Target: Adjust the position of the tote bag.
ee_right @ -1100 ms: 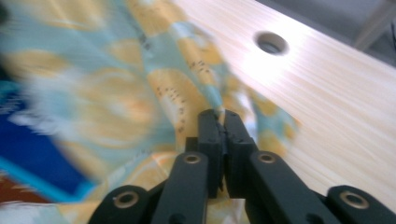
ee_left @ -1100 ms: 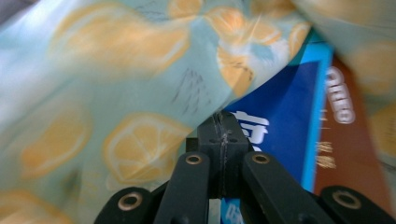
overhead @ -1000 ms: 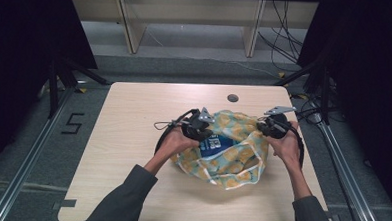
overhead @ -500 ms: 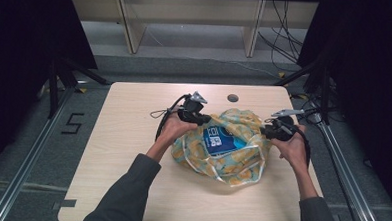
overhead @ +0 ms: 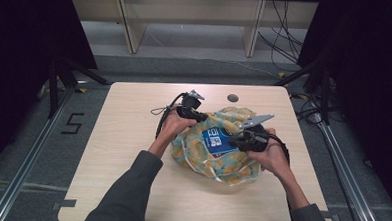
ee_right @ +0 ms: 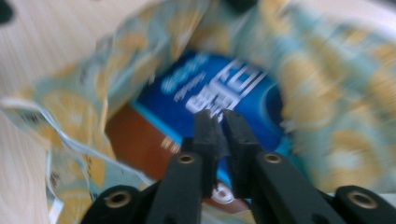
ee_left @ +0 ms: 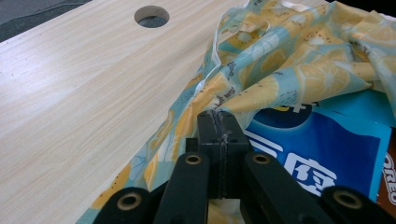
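A lemon-patterned plastic bag lies on the table with a blue snack box showing in its open mouth. My left gripper is at the bag's far left rim. In the left gripper view, the gripper is shut on a fold of the bag beside the box. My right gripper points into the opening from the right. Its jaws have just been closing. In the blurred right gripper view, the gripper is shut over the blue box, with nothing seen between the jaws.
The bag sits on a pale wooden table. A round cable hole lies just behind the bag. Bare tabletop spreads to the left and in front. Dark frame rails run along both sides of the table.
My right gripper left the bag's right rim and swung left, in over the blue box. The left gripper drew the rim back and left early on, then held. More of the box shows.
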The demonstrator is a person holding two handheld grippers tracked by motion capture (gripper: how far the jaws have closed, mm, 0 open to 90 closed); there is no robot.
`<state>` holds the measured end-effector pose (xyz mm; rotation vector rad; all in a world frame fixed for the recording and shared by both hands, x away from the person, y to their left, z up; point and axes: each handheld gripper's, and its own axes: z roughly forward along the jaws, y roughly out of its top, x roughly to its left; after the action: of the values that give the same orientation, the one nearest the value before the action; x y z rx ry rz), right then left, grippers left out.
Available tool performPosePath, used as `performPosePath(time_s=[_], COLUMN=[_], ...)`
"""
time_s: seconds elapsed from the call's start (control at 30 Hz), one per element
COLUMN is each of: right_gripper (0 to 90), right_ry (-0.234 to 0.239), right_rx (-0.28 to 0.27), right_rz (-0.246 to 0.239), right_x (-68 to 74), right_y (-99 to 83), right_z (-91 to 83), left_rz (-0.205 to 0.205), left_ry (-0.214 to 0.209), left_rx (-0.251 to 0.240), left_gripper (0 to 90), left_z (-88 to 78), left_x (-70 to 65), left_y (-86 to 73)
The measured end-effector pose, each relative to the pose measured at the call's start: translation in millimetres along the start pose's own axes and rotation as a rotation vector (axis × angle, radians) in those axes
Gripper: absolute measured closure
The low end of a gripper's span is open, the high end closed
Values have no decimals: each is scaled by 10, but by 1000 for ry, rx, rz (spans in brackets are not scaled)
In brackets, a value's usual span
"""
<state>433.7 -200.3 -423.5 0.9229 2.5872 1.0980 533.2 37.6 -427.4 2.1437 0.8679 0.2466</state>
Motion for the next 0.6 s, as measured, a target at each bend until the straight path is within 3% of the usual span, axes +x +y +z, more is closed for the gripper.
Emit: performPosePath(time_s=[0.07,0.13,0.2,0.37,0.43,0.47,0.5,0.6], right_gripper=[900,900,900,900,900,900,900,900], right_ry=[19,62,83,102,121,127,140,139], right_rx=[39,119,122,209,238,262,282,281], right_rz=[-45,-56,-94,-96,-103,-85,-73,-76], right_x=[51,159,222,332,346,368,385,391], right_y=[-61,-140,-233,-536,-640,-683,-714,-713], right_z=[70,33,19,-31,-12,-4,6,6], left_rz=[7,2,-6,-36,-39,-62,-46,-48], left_ry=[6,6,9,23,43,39,39,49], left_rx=[10,8,19,20,46,35,54,46], left_gripper=[897,897,897,897,897,897,897,892], left_z=[2,3,-6,22,40,73,82,82], left_x=[13,33,60,124,160,174,185,158], left_y=[-1,-4,-8,-21,-37,-56,-61,-62])
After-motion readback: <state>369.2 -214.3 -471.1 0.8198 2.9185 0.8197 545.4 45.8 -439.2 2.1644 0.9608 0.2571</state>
